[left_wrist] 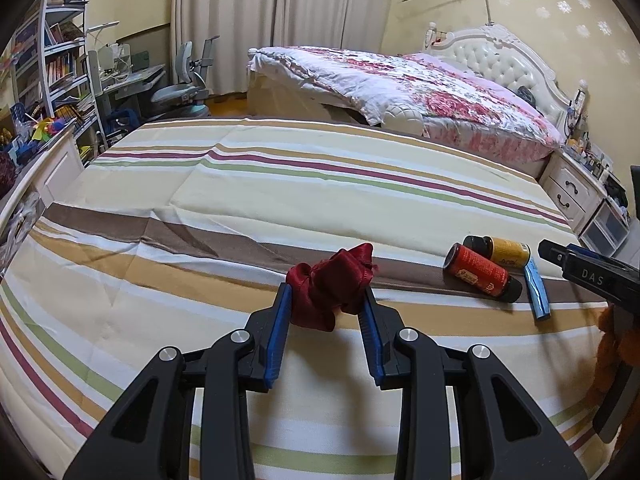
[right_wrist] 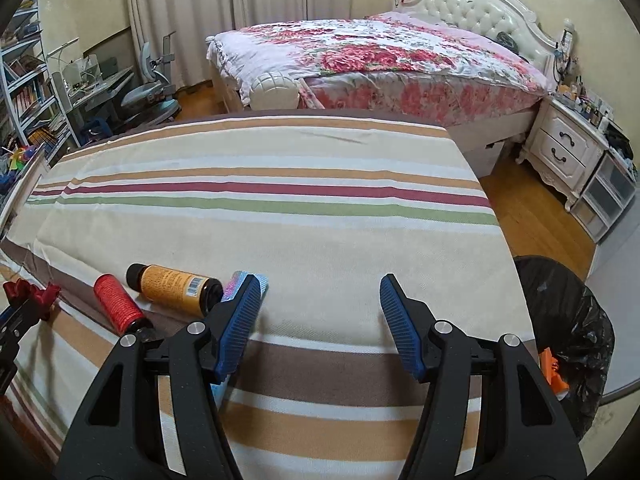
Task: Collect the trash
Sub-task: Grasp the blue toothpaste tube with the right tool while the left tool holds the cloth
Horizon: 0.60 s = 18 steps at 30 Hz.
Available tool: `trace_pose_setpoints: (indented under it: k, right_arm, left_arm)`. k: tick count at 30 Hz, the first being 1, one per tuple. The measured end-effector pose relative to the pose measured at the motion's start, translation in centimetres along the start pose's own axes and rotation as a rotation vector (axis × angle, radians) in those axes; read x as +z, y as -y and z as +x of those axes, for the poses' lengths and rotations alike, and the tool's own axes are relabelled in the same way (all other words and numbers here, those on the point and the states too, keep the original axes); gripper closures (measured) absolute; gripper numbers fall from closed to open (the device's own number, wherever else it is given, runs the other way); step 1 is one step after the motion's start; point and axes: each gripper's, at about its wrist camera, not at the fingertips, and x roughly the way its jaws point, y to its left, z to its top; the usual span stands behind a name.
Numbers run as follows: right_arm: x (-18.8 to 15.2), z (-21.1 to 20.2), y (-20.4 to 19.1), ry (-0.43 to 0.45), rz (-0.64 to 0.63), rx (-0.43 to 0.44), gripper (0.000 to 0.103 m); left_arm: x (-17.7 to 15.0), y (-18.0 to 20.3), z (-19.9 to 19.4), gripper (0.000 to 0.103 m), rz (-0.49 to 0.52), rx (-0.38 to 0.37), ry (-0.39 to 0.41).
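The left hand-held gripper (left_wrist: 326, 300) pinches a crumpled red ribbon (left_wrist: 334, 286) above the striped bed (left_wrist: 280, 184), the right hand-held gripper (right_wrist: 320, 312) gapes empty, and two bottles (right_wrist: 176, 282) await the black-lined bin (right_wrist: 568, 320).

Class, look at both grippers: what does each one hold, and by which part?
The left gripper is shut on the crumpled red ribbon, pinching its sides. The right gripper is open and holds nothing.
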Motion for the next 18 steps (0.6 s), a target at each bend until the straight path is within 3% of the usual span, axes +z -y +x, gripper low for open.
trace_pose_setpoints:
  k: [10,18]
  right_arm:
    - [-1.7,0.2,-2.8,-0.055,-0.071,0.042,0.047]
    - [-2.3,-0.2,-2.2,-0.042,-0.079,0.011,0.07]
  left_arm:
    - [-0.1,0.1,0.0,0.069,-0.004,-0.002,0.003]
    - [-0.2,0.2,-0.1,0.069,-0.004,-0.006,0.005]
